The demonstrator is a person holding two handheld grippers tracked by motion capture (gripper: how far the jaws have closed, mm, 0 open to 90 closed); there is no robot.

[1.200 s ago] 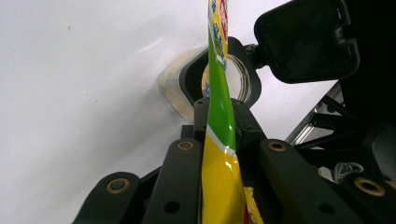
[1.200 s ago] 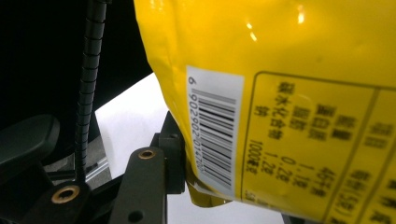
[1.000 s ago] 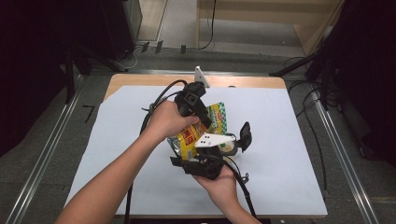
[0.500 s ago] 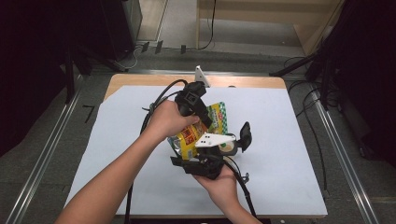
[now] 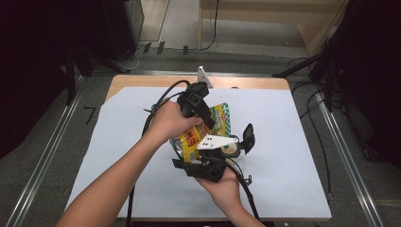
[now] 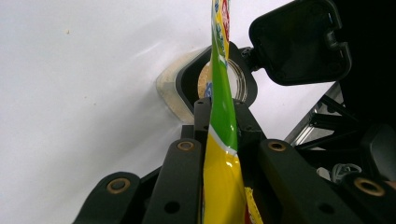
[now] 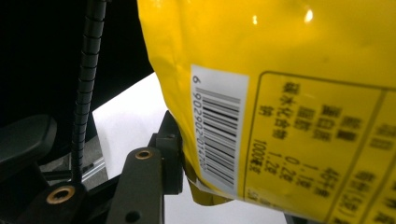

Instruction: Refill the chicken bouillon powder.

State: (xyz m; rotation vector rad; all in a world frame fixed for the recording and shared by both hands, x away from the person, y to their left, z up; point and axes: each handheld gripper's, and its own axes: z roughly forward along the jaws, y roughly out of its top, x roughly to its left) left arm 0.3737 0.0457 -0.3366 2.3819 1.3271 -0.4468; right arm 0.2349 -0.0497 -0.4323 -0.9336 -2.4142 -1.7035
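Pinched tight on the green top edge of the yellow snack bag (image 6: 219, 140), our left gripper (image 5: 198, 101) holds it up over the white table sheet (image 5: 293, 142), near the middle. Below the bag we see a clear jar (image 6: 205, 84) with its black lid flipped open. To the right and nearer, our right gripper (image 5: 208, 163) has one jaw against the bag's lower corner; whether it squeezes we cannot tell.

- my two black grippers hold a glossy yellow pouch (image 5: 208, 130) with a green edge, red print and a white barcode patch
- white sheet (image 5: 293, 142) covers the tan worktop (image 5: 142, 80)
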